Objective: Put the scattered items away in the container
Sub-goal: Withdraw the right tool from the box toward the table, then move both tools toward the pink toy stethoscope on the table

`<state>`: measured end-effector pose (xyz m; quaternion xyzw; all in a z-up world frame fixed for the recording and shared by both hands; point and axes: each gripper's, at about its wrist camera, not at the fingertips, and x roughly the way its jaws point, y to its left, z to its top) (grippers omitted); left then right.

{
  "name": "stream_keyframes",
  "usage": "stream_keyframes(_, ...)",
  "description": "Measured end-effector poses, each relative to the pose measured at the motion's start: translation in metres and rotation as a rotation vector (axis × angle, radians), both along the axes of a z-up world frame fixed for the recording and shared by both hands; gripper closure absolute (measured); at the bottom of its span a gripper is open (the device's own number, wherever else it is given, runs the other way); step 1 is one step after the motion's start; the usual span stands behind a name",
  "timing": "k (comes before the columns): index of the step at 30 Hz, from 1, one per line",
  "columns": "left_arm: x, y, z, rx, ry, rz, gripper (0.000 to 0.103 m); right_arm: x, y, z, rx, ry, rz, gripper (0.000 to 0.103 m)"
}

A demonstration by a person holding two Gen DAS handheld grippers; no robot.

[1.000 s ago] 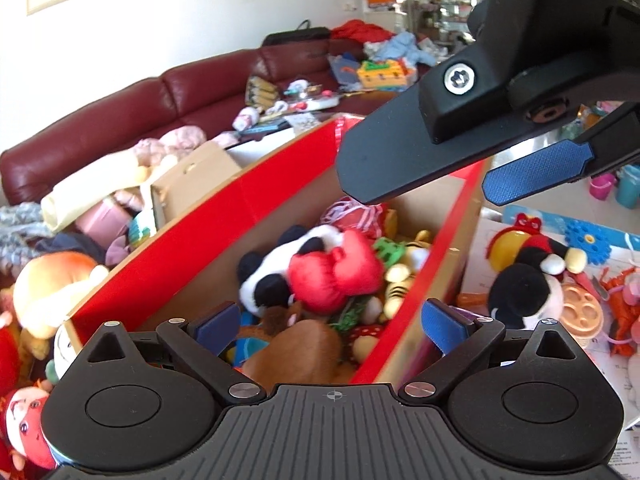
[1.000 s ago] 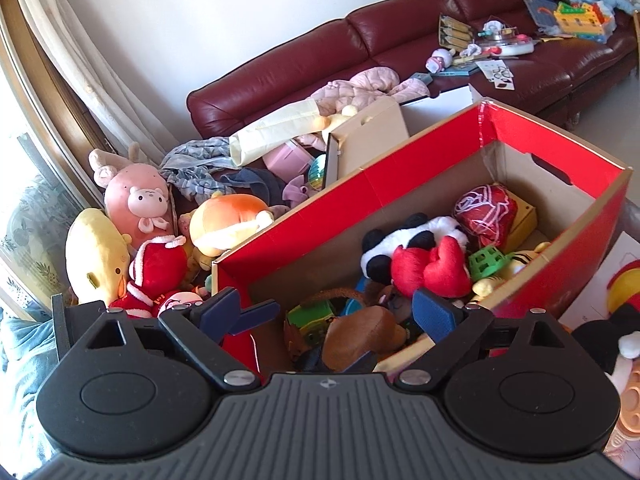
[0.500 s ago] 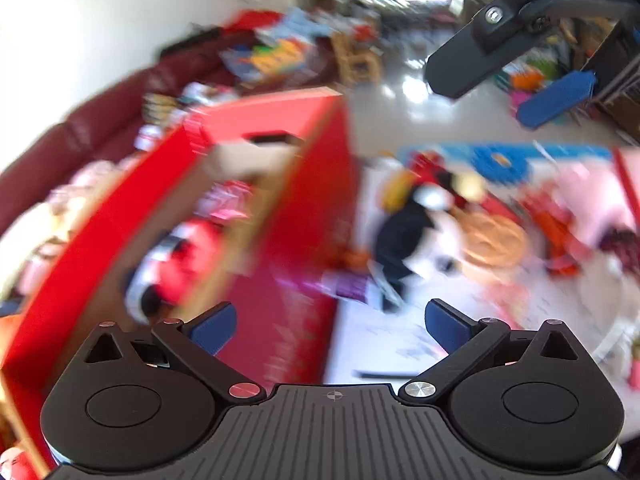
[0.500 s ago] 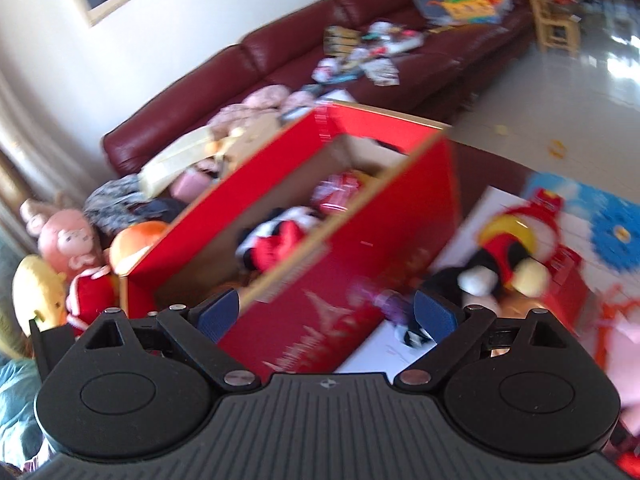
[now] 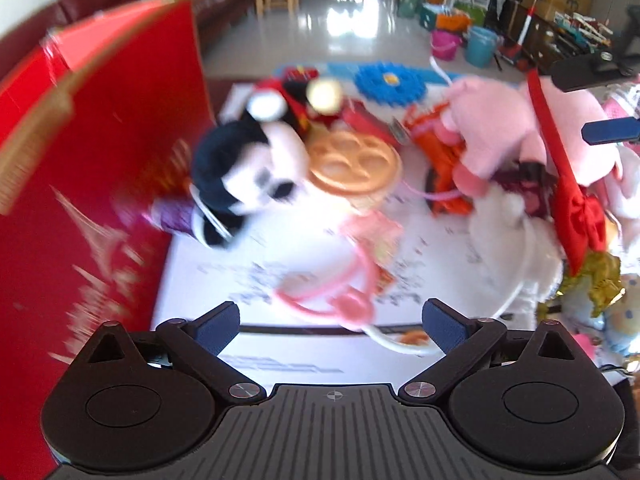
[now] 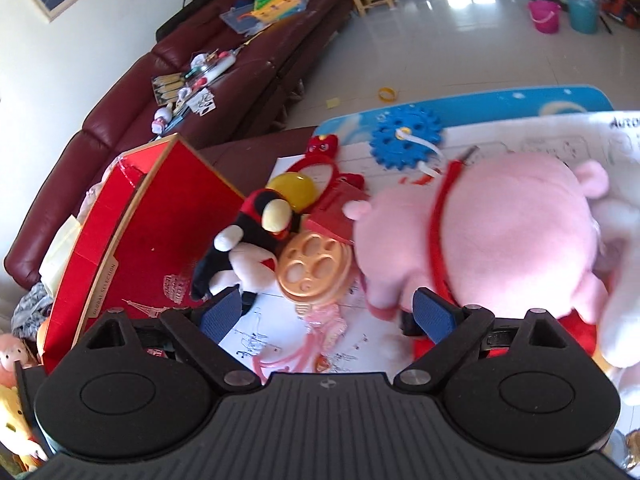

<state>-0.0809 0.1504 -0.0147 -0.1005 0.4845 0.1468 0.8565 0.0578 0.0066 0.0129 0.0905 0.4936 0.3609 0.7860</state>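
The red cardboard box (image 5: 92, 184) stands at the left; it also shows in the right wrist view (image 6: 152, 216). Beside it on the white mat lie a black-and-white penguin plush (image 5: 240, 172) (image 6: 244, 244), an orange round plastic toy (image 5: 354, 164) (image 6: 314, 268), a pink plastic toy (image 5: 340, 292) and a big pink pig plush (image 5: 516, 128) (image 6: 504, 236). My left gripper (image 5: 332, 324) is open and empty above the pink plastic toy. My right gripper (image 6: 326, 316) is open and empty between the penguin and the pig, and shows at the right edge of the left view (image 5: 592, 100).
A blue gear toy (image 6: 406, 138) and red toys (image 6: 340, 196) lie behind the penguin. A dark red sofa (image 6: 208, 92) with clutter runs behind the box. Buckets (image 6: 560, 12) stand on the tiled floor. More plush toys (image 5: 608, 292) crowd the right.
Both grippers have swung right, away from above the box's inside to the toys on the mat. Both stay open and empty.
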Motion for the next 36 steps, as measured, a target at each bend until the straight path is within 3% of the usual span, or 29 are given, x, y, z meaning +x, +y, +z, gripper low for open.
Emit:
stream_keyframes(2,0.007,-0.003,-0.011,-0.038,0.027,0.006,0.003,-0.001,-0.007,-0.008,0.013,0.009,-0.020,0.018)
stream_keyframes(6,0.020,-0.002,-0.031,-0.102,0.074,0.027,0.004,-0.005,-0.006,-0.025,0.023,0.059,0.013,0.038)
stream_keyframes(8,0.028,-0.005,-0.042,-0.122,0.096,0.019,0.009,-0.011,0.001,-0.030,0.016,0.059,0.051,0.039)
stream_keyframes(11,0.036,-0.015,-0.054,-0.086,0.140,-0.016,0.015,-0.018,0.012,-0.037,-0.028,0.028,0.084,0.039)
stream_keyframes(17,0.038,-0.027,-0.072,0.043,0.207,-0.084,0.021,-0.017,0.014,-0.062,-0.098,0.071,0.069,0.044)
stream_keyframes(22,0.029,-0.011,-0.079,0.102,0.222,-0.059,0.024,-0.020,0.000,-0.078,-0.109,0.104,0.053,0.072)
stream_keyframes(32,0.003,0.024,-0.081,0.055,0.194,0.031,0.024,-0.048,0.022,-0.091,-0.124,0.148,0.151,0.073)
stream_keyframes(36,-0.009,0.031,-0.080,0.000,0.173,0.047,0.032,-0.052,0.037,-0.105,-0.139,0.166,0.135,0.072)
